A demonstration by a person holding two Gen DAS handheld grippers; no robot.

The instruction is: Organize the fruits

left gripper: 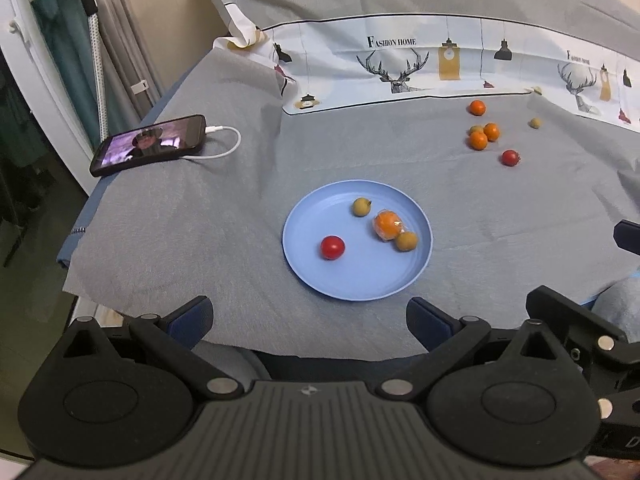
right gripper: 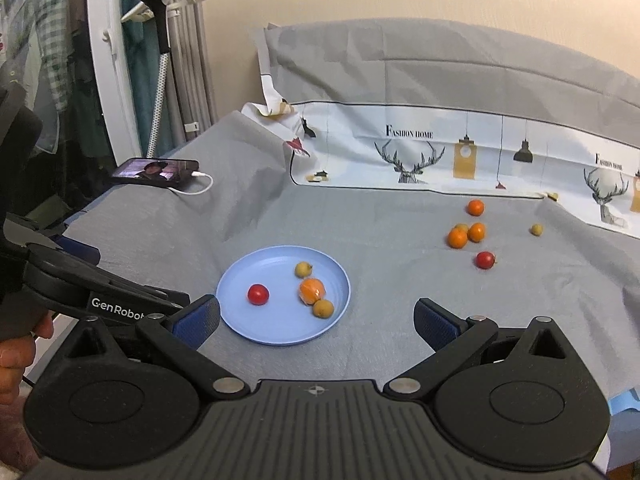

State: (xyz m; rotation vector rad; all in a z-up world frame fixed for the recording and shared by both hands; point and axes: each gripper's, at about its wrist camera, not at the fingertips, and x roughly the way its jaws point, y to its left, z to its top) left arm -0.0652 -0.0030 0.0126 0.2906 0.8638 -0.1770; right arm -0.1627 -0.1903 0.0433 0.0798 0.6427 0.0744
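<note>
"Fashion Home" sheet (right gripper: 440,148) — "GenRobot" claw (right gripper: 316,320)

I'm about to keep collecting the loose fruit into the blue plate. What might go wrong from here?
1. The round fruit on the cloth, like the red tomato, may roll away if nudged.
2. The oranges sit clustered, so grabbing one may knock its neighbours.
3. The blue plate is shallow; dropped fruit might roll out.

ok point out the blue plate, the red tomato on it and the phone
blue plate (left gripper: 352,284), left wrist view, bare floor near its front rim
red tomato (left gripper: 332,247), left wrist view, middle of its skin
phone (right gripper: 154,172), right wrist view, middle of its lit screen
</note>
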